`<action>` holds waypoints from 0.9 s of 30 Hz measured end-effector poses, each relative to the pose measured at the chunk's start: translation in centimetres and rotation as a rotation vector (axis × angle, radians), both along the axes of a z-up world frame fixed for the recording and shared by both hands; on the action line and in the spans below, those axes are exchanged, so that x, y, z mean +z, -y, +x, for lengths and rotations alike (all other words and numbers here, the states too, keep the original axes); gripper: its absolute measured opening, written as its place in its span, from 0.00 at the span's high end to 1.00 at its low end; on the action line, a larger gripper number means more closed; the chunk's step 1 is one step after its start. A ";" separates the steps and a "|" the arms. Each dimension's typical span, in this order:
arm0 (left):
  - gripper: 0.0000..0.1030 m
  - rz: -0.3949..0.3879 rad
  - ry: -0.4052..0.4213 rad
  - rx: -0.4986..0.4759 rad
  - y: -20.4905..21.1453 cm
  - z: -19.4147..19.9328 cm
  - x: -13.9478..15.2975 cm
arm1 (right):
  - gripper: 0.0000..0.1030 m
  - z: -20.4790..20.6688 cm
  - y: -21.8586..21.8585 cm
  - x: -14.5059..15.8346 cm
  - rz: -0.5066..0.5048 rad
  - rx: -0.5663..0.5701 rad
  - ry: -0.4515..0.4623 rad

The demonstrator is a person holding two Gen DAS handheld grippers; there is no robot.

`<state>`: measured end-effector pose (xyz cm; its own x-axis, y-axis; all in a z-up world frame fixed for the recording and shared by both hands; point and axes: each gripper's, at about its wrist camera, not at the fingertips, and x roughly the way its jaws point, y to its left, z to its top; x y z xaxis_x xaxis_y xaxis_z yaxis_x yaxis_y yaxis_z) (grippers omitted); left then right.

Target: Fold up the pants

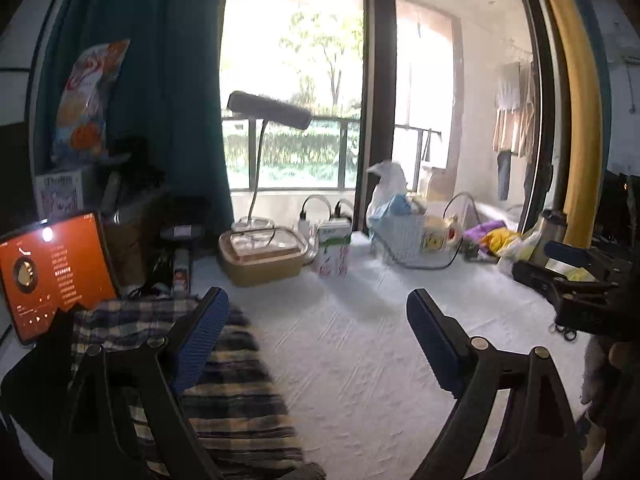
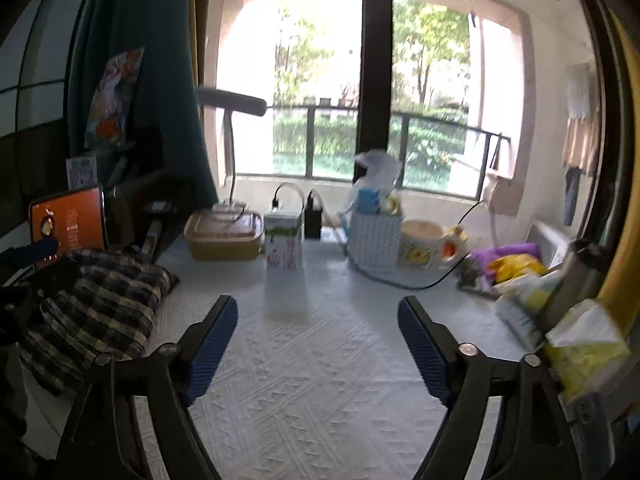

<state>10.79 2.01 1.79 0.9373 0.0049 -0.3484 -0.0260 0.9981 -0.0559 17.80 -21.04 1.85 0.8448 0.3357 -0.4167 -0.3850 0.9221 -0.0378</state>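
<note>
Plaid flannel in navy, black and pale yellow, the pants [image 2: 92,312] lie in a loose bundle at the lower left of the right wrist view, on the white textured cloth of the tabletop [image 2: 320,360]. In the left wrist view the same bundle fills the lower left, under the near finger of the left claw [image 1: 318,340], though whether the finger touches it I cannot tell.

Both claws stand wide apart with nothing between their blue pads. The right claw [image 2: 318,348] hovers over bare cloth at the centre of its frame, well apart from the pants.

The bundle may already be folded, or only heaped; the blur leaves that open.

Risks, as I judge them:
- The tablet [image 1: 52,276] with its orange screen leans just beside the pants at left. A wide sweep of fabric could knock it over.
- A carton [image 2: 282,248] stands in mid-frame, with a lidded box [image 2: 224,236] and a lamp stem upper left of it. Spreading the legs out could catch them.
- A black cable [image 2: 420,284] trails at the right centre and could snag the cloth.
- A pinch through one layer alone would drag the bundle askew.
</note>
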 end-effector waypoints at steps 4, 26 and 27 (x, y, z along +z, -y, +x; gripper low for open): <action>0.02 0.005 0.039 0.021 1.6 -0.8 1.0 | 0.12 -2.1 1.7 1.7 0.009 -0.014 0.065; 0.01 0.081 0.118 0.070 4.2 -1.7 1.6 | 0.04 -4.1 3.7 2.9 0.037 -0.046 0.138; 0.01 0.083 0.116 0.069 4.2 -1.6 1.6 | 0.04 -4.1 3.7 2.8 0.036 -0.046 0.137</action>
